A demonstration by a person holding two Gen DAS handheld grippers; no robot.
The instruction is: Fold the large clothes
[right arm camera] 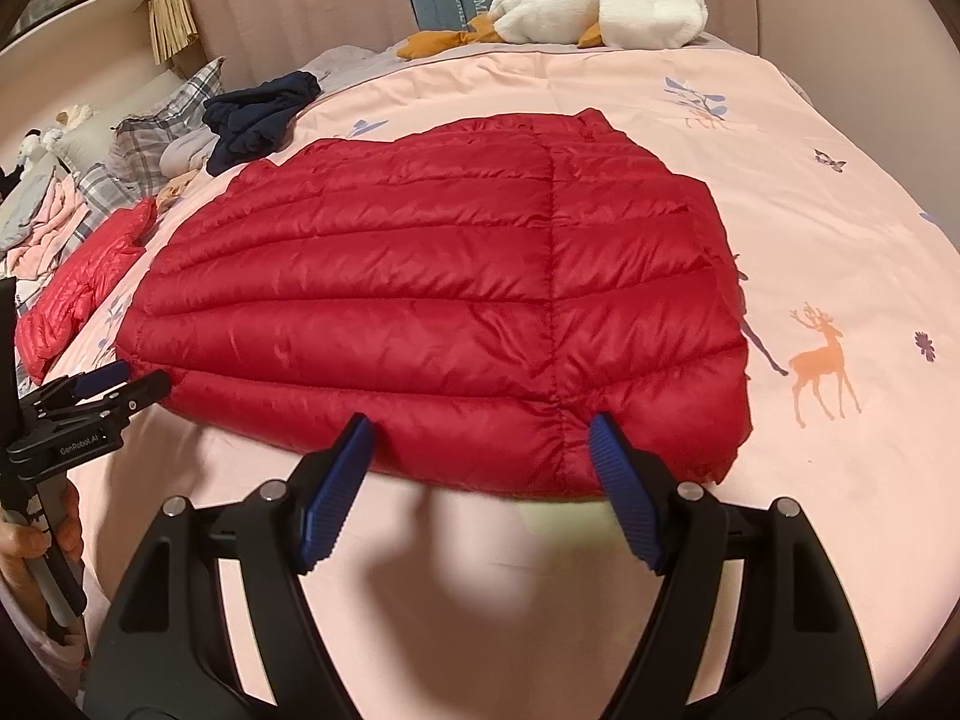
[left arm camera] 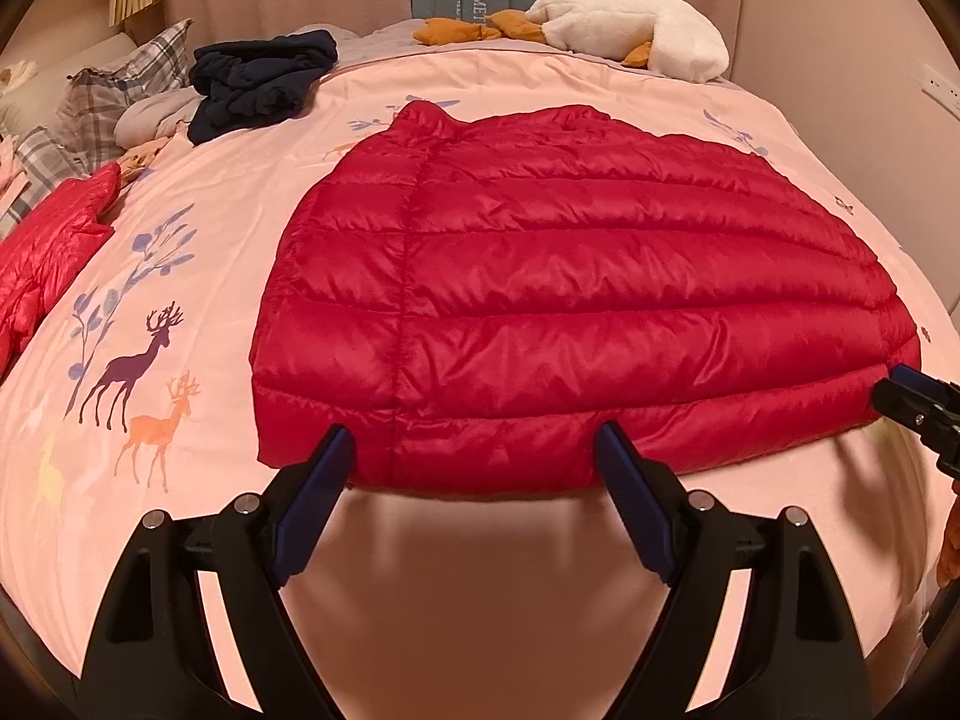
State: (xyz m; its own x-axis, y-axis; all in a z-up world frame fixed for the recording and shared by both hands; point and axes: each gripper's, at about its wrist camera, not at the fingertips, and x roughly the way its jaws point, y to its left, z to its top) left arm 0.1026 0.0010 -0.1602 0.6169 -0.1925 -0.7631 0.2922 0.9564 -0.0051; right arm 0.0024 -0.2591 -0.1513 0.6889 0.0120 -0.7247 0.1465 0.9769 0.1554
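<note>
Red quilted down jacket (left arm camera: pixel 570 300) lies flat on pink deer-print bedcover (left arm camera: pixel 198 276), sleeves already tucked in — compact slab. Left gripper (left arm camera: pixel 474 456) and right gripper (right arm camera: pixel 480 450) wide apart, empty, at near hem. Judged left: fold hem toward collar — halve it.

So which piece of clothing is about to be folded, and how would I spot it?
Look at the pink bedspread with the deer print. In its middle lies the big dark red puffer jacket, spread flat. The smaller, brighter red jacket is crumpled at the bed's left edge, and the navy garment is bunched near the pillows.
</note>
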